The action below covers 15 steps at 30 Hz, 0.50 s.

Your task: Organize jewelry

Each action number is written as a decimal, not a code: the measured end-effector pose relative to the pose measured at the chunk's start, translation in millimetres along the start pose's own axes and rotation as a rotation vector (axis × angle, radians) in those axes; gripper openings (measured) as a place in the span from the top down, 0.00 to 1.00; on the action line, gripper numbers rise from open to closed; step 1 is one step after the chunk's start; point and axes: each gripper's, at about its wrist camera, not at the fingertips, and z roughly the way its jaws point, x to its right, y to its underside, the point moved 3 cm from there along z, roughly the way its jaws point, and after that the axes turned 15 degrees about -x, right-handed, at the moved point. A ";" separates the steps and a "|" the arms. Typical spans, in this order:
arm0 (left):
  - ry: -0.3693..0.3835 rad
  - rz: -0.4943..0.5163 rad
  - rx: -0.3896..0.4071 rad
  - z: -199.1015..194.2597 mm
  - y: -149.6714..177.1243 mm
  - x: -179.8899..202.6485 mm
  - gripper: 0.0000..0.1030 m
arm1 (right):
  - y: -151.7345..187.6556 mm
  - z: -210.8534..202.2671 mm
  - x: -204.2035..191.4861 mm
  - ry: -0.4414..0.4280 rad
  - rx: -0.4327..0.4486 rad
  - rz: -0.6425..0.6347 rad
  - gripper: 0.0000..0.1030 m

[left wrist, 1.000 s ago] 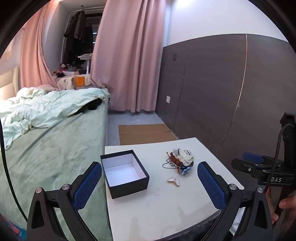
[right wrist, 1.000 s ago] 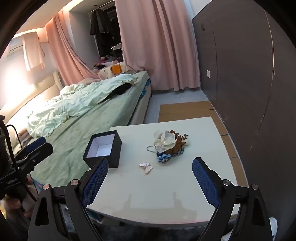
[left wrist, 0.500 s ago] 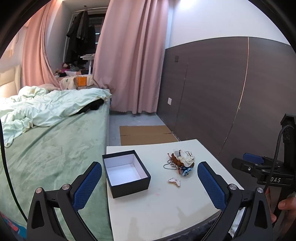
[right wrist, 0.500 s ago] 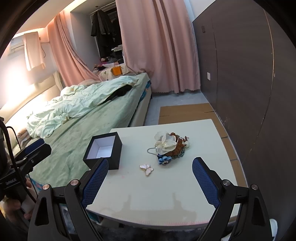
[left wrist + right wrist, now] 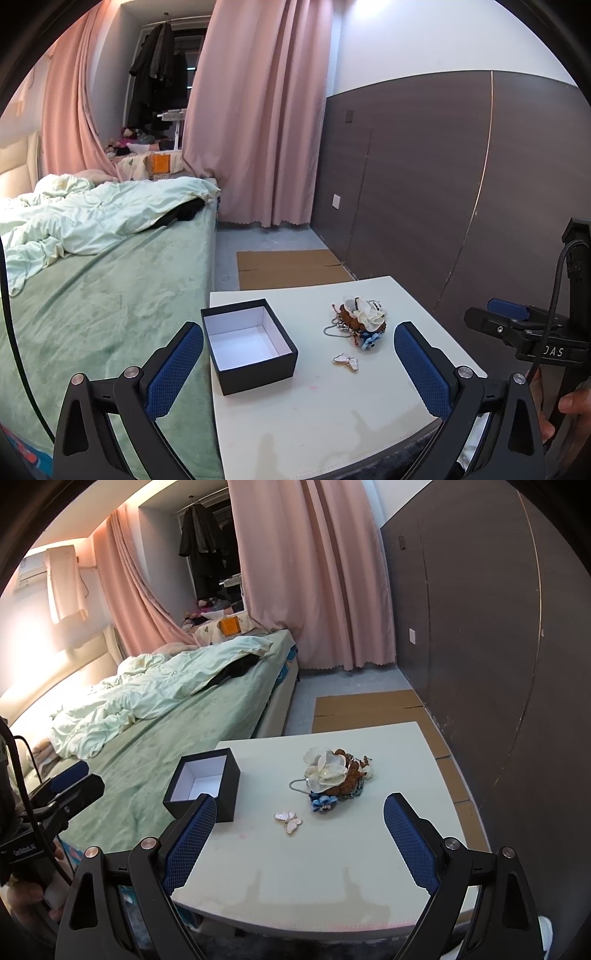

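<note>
White table [image 5: 332, 417] at the foot of a green-sheeted bed [image 5: 96, 306]; pink curtains [image 5: 258, 110], dark wall panelling, flattened cardboard [image 5: 291, 266] on the floor beyond. On the table: open black box [image 5: 248, 345] on the bed side, jewelry heap [image 5: 332, 775] mid-table, butterfly brooch [image 5: 289, 821] apart, just in front of it. My left tongs [image 5: 298, 365] and right tongs [image 5: 300, 836] both hang spread wide over the near edge, gripping nothing.

the table [image 5: 332, 417] has a smooth, faintly glossy pale top. on it, the box [image 5: 251, 347] looks like matt black card with a white paper lining. beside the box, the butterfly brooch [image 5: 346, 362] shines like pearly enamel. the gripper pads [image 5: 192, 843] are blue, rough, textured rubber on matt black plastic.
</note>
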 end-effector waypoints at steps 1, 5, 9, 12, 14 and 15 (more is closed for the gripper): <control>0.002 -0.001 0.000 0.2 -0.1 -0.1 0.00 | -0.5 0.1 -0.7 0.001 0.000 -0.001 0.10; 0.000 0.002 -0.001 0.6 -0.2 0.7 0.00 | 0.3 -0.3 -0.9 0.008 0.000 -0.004 0.10; 0.004 0.000 0.003 -0.2 -1.3 0.0 0.00 | 0.7 -0.8 -1.2 0.006 -0.001 -0.004 0.10; 0.000 0.004 0.004 0.6 -2.2 1.2 0.00 | 0.8 -1.1 -1.8 0.008 0.000 -0.004 0.10; 0.001 0.005 0.004 0.9 -1.6 1.4 0.00 | 0.9 -1.4 -1.5 0.008 0.000 -0.004 0.10; 0.003 0.004 0.003 1.0 -2.1 1.0 0.00 | 0.9 -1.5 -1.8 0.008 -0.001 -0.004 0.10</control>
